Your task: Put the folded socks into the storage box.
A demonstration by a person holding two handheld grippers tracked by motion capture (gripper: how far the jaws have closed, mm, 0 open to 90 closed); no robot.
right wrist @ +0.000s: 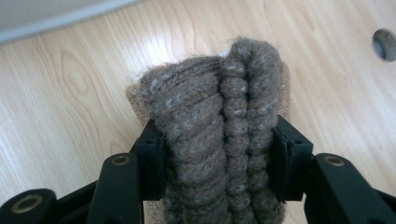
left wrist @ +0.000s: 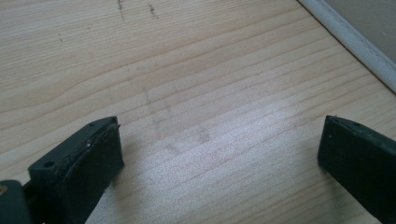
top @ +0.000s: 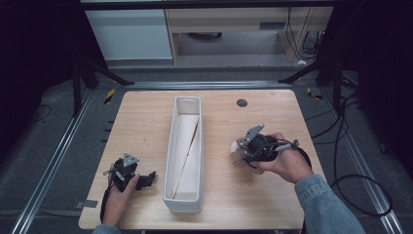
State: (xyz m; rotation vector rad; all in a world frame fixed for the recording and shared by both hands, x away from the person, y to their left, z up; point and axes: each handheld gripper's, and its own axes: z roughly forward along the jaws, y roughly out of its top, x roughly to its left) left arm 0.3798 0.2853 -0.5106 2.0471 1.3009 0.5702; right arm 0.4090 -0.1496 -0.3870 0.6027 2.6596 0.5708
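A brown knitted wool bundle (right wrist: 219,116), rolled up thick, sits squeezed between the two black jaws of my right gripper (right wrist: 217,149). In the high view this gripper (top: 243,150) is right of the box, just above the wooden table (top: 272,195), and the bundle (top: 237,152) sticks out at its tip. My left gripper (top: 146,180) rests at the table's front left, pointing toward the box. Its jaws (left wrist: 219,140) stand wide apart over bare wood with nothing between them. A long white box (top: 183,204) lies lengthwise in the middle of the table, lined with pale sheets.
A small dark round grommet (top: 242,103) is set in the table behind the right gripper, also seen in the right gripper view as a grey disc (right wrist: 385,44). Black cables (top: 350,161) trail on the floor to the right. The box's white rim (left wrist: 355,42) runs beside the left gripper.
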